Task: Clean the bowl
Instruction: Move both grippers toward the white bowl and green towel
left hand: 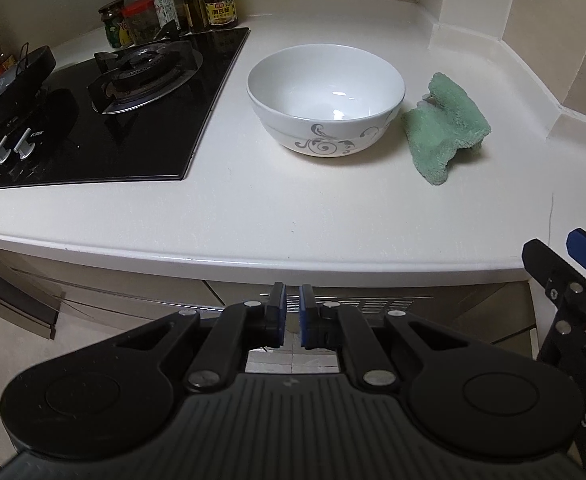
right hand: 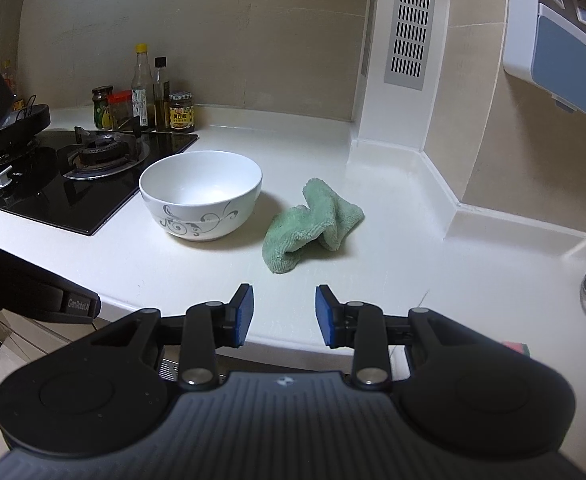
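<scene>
Blue-padded left tool (left hand: 291, 308) nearly together, tilted down; right tool (right hand: 284, 314) apart, both empty.

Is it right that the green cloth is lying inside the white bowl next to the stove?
Not quite. The green cloth is not inside the white bowl; it lies crumpled on the counter beside the bowl, on the side away from the stove. The right wrist view shows this clearly, and the bowl looks empty.

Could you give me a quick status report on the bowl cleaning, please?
Left gripper nearly shut, empty; right gripper open, empty. Bowl upright on counter, green cloth beside it, untouched. Nothing in the way.
</scene>
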Demonstrator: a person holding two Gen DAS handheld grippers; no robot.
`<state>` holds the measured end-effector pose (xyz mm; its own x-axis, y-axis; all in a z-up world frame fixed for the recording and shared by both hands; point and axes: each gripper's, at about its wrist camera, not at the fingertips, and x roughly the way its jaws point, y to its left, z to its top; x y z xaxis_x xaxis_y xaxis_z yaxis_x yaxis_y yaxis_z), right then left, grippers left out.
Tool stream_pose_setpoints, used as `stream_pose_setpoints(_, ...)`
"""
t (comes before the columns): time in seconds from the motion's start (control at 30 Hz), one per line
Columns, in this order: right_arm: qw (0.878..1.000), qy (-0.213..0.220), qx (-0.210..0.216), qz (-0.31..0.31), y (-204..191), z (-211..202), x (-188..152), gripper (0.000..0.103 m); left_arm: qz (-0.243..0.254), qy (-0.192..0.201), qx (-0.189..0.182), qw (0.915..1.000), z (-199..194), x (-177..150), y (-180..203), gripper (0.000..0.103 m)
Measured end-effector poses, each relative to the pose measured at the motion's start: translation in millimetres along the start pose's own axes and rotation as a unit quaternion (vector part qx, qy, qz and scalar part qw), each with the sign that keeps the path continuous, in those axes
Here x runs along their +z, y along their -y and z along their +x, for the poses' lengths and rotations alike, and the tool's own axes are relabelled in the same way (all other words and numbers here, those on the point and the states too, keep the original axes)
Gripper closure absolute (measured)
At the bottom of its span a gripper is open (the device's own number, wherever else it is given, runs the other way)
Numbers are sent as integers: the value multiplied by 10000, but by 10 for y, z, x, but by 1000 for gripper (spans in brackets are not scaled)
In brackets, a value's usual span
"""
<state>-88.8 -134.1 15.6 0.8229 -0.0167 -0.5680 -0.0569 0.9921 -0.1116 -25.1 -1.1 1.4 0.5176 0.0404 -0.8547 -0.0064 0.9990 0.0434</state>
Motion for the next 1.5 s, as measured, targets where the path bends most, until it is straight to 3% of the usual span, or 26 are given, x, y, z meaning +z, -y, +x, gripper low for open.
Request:
stream_pose_setpoints(0.93, 9937, -843, -180, 711, 109, 226, -12, 74, 87, -63, -125, 9999, 61, -21, 46, 97)
stream_pose_setpoints(1.5, 9926, -1094, -224, 481, 46, 325, -22, 74, 33, -149, -156, 9998, 126, -2, 22, 97)
